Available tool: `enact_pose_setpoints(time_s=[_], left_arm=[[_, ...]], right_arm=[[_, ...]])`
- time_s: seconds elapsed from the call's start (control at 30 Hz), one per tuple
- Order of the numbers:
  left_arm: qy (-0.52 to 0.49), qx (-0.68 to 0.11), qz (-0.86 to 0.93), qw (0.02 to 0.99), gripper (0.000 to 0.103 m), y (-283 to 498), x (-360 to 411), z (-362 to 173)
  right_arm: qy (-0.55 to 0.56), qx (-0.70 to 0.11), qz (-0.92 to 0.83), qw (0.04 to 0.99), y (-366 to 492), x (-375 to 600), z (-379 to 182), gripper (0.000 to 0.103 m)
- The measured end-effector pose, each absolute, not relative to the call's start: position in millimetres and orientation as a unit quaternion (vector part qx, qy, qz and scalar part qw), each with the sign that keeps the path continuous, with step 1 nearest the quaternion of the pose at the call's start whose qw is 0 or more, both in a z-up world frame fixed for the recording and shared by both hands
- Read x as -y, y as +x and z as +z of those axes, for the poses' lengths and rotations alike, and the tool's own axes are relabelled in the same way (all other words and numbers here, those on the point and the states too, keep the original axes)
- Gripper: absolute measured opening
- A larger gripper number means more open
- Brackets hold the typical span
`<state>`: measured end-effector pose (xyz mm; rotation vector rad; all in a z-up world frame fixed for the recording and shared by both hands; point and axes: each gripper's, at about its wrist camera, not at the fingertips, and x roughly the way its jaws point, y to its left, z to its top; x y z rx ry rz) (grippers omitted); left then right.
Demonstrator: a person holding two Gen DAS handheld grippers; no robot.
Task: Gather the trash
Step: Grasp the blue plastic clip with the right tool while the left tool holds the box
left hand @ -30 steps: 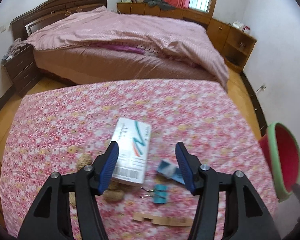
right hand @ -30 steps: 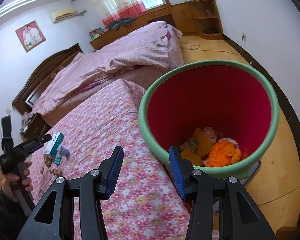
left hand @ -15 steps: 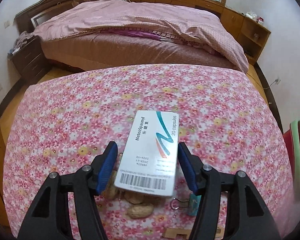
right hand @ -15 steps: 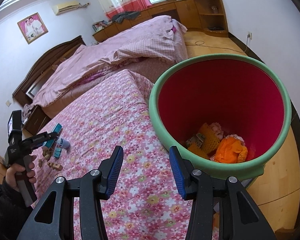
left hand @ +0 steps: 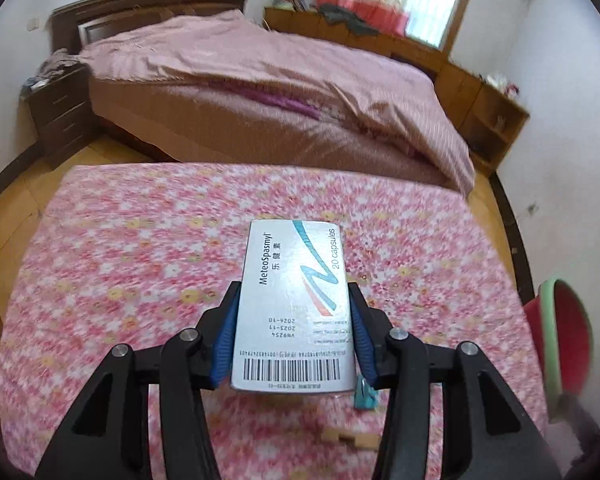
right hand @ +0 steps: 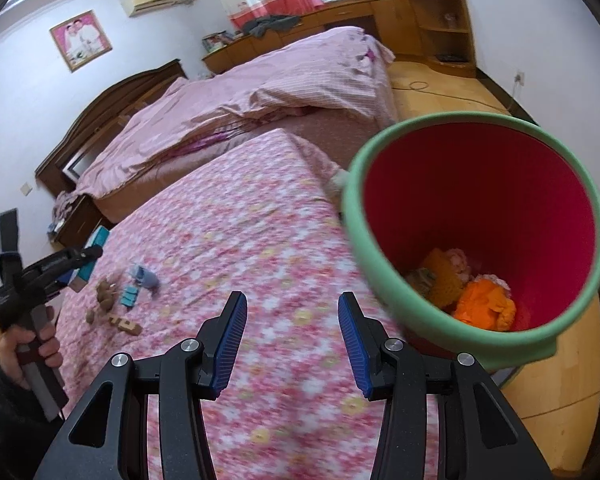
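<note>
Left gripper (left hand: pixel 294 336) pinches the medicine box (left hand: pixel 294 304) above the flowered desk (left hand: pixel 140 264), peanuts (right hand: pixel 106 292), a clip (right hand: pixel 129 297) and a wooden block (right hand: pixel 126 324) lying below, while the right gripper (right hand: pixel 292 338) hangs spread beside the red bin (right hand: pixel 476 240).

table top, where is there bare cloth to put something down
Bare floral cloth runs from the small-item cluster to the bin, and on to the far edge by the bed. Crowded: peanuts, clip, wooden piece.
</note>
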<state>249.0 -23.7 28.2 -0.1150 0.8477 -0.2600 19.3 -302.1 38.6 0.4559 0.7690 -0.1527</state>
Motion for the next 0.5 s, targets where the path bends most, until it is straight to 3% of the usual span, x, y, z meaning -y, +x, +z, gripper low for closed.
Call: enact_pose_setpoints(time_s=[0.5], left_arm=[[-0.113,-0.384,-0.04,0.916,0.05,195.7,-48.4,10.2]], right_arm=[[0.194,-0.402,0.009,0.895,87.0,224.9,35.0,0.049]])
